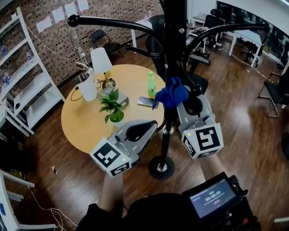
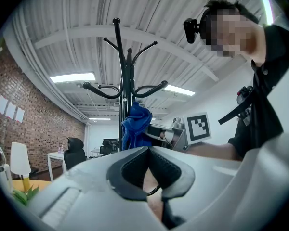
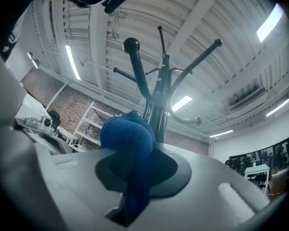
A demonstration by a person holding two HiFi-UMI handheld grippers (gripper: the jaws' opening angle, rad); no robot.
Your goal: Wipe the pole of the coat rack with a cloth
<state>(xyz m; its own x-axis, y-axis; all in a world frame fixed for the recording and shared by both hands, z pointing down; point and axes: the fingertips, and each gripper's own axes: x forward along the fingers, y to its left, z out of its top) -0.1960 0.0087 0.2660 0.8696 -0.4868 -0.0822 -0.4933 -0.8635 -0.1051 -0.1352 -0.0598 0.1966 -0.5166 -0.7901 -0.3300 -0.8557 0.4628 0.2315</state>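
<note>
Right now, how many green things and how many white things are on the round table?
Green: 2, the plant and the bottle
White: 2, the lamp and the jug
Total: 4 on the round table

Head view: evenly bright, sharp centre, soft shadows. You get pale glare patches on the wood floor (image 1: 250,129). Heavy fisheye bends all edges; corners vignette to black in both gripper views. Those look up into ceiling light strips (image 2: 72,77), which blow out, hazy in the right one. The cloth (image 3: 127,138) sits close to your lens, out of focus.
</note>
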